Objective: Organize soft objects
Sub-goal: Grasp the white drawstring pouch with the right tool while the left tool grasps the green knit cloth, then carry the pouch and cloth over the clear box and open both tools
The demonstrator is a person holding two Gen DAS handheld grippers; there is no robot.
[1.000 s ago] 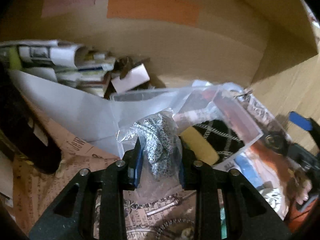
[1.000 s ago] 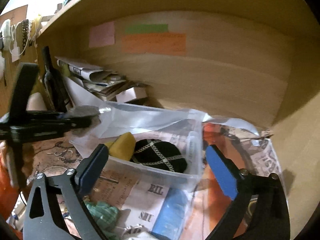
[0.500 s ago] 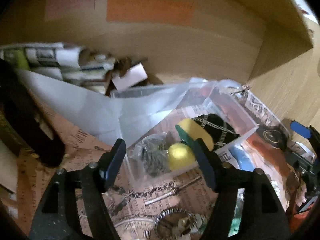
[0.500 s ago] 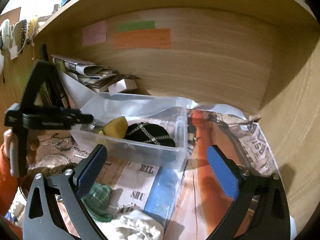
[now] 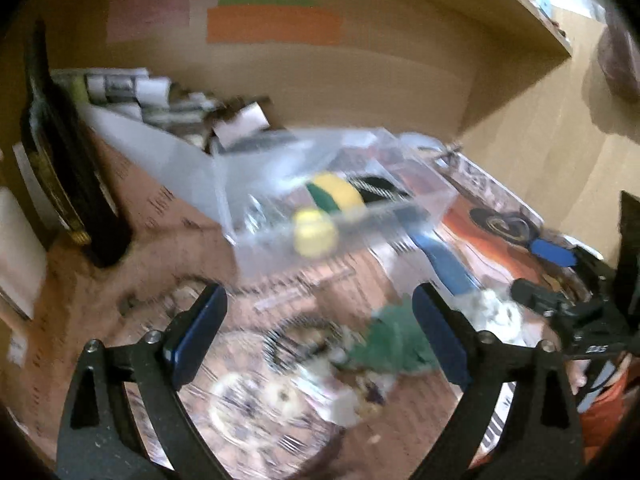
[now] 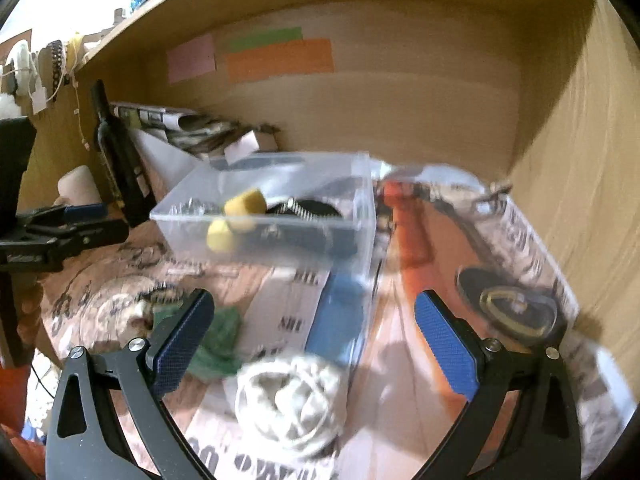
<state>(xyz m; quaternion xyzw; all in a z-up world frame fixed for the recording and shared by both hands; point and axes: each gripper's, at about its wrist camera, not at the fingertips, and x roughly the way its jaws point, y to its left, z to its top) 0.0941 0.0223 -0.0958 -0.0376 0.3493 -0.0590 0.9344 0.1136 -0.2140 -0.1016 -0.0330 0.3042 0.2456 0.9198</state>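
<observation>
A clear plastic box [image 5: 400,224] [image 6: 360,240] stands on the newspaper-covered shelf. It holds a yellow ball [image 5: 314,233] [image 6: 220,234], a yellow-green sponge [image 5: 336,196], a black chain-patterned piece [image 5: 376,188] and a blurred grey bagged item [image 5: 256,216]. My left gripper [image 5: 316,296] [image 6: 112,220] hangs in front of the box, its jaws still opening with nothing between them. My right gripper [image 6: 312,300] [image 5: 532,270] is open just above a white rope bundle [image 6: 288,396] [image 5: 492,312]. A green cloth [image 5: 392,344] [image 6: 216,344] lies beside that bundle.
A dark bottle [image 5: 60,168] [image 6: 116,160] stands at the left, with stacked papers [image 6: 180,124] behind it. The box lid [image 5: 160,152] leans at the back. A chain [image 5: 296,344] and trinkets lie in front. The shelf's side wall [image 6: 580,160] closes the right.
My left gripper let go of the grey bagged item, which now lies in the box, opened wide and drew back. My right gripper sank toward the white bundle.
</observation>
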